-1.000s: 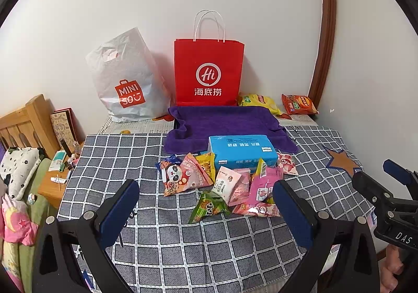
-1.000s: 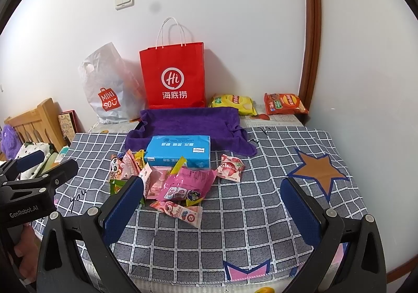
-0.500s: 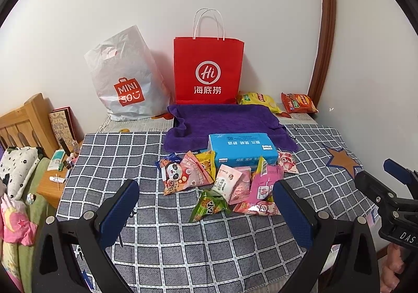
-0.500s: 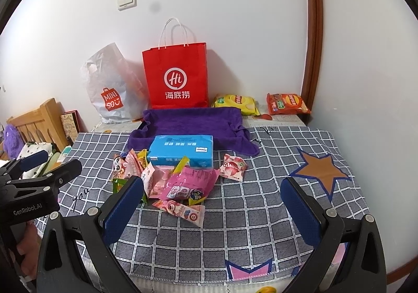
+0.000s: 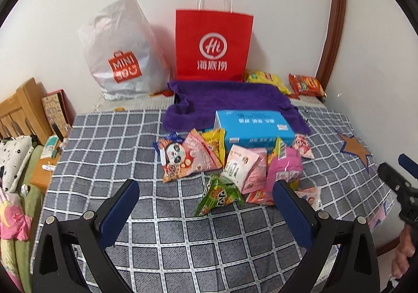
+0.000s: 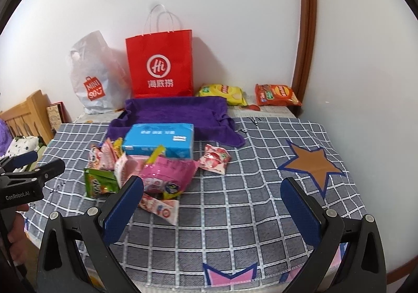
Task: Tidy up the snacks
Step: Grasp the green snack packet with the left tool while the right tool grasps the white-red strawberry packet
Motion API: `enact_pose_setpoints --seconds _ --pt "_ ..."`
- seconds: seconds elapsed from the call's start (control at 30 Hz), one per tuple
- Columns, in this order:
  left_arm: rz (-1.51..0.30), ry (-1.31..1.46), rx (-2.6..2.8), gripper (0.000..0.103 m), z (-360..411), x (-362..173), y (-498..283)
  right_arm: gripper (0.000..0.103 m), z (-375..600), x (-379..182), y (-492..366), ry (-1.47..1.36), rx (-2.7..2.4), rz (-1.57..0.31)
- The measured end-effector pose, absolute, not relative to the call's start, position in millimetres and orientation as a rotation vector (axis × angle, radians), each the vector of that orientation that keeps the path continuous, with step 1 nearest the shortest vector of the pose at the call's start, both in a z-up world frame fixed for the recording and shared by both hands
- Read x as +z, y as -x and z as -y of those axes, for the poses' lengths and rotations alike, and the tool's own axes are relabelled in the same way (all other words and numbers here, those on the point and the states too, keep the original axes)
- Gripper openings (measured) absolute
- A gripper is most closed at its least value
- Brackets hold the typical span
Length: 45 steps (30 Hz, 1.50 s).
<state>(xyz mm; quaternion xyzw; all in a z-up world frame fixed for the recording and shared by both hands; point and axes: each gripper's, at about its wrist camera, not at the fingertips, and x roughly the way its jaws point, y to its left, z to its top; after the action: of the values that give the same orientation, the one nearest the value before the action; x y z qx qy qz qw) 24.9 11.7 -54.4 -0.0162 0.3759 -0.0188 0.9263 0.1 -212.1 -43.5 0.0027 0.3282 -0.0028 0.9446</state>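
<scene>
A heap of small snack packets lies mid-table on the grey checked cloth [image 5: 109, 141]: a panda packet [image 5: 173, 159], a green packet [image 5: 219, 195], pink packets [image 5: 283, 170]. Behind them stands a blue box [image 5: 253, 127] on a purple towel [image 5: 230, 99]. My left gripper [image 5: 205, 201] is open, hovering just short of the green packet. My right gripper [image 6: 213, 197] is open above the cloth, right of a big pink packet [image 6: 167, 175] and a strawberry packet [image 6: 214, 158]. Both hold nothing.
A red paper bag [image 5: 213, 43] and a white plastic bag [image 5: 120, 55] lean on the back wall. Yellow [image 6: 222, 93] and orange [image 6: 277, 94] chip bags lie at the back right. A wooden bed frame [image 5: 18, 110] and bedding are at the left.
Both grippers have moved forward toward the snack heap; the packets look larger and nearer. Nothing on the table has shifted.
</scene>
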Motion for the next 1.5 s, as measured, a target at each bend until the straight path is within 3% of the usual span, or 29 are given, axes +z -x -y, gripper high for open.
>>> enact_pose_setpoints --seconds 0.43,0.63,0.73,0.83,0.9,1.17,1.33,1.5 --pt "-0.868 -0.010 -0.064 0.101 -11 -118 -68 0.102 241 -106 -49 -0.091 0.023 -0.751" --pt "-0.896 -0.017 -0.097 0.095 -9 -140 -85 0.100 244 -127 -69 -0.066 0.006 -0.769" --pt "-0.911 -0.015 -0.122 0.087 -8 -147 -92 0.098 241 -135 -81 -0.036 0.013 -0.800" --pt "-0.913 0.016 -0.172 0.068 -10 -150 -95 0.098 238 -139 -92 -0.019 0.011 -0.811" --pt "-0.916 0.051 -0.228 0.040 -13 -148 -94 0.098 236 -141 -97 -0.008 0.016 -0.813" --pt "-0.837 0.026 -0.198 0.040 -29 -124 -81 0.097 231 -149 -129 -0.016 0.035 -0.844" --pt "-0.848 0.033 -0.132 0.040 -48 -127 -90 0.086 237 -158 -157 -0.071 0.020 -0.886" --pt "-0.865 0.079 -0.121 0.040 -62 -128 -101 0.084 239 -167 -186 -0.105 0.028 -0.921"
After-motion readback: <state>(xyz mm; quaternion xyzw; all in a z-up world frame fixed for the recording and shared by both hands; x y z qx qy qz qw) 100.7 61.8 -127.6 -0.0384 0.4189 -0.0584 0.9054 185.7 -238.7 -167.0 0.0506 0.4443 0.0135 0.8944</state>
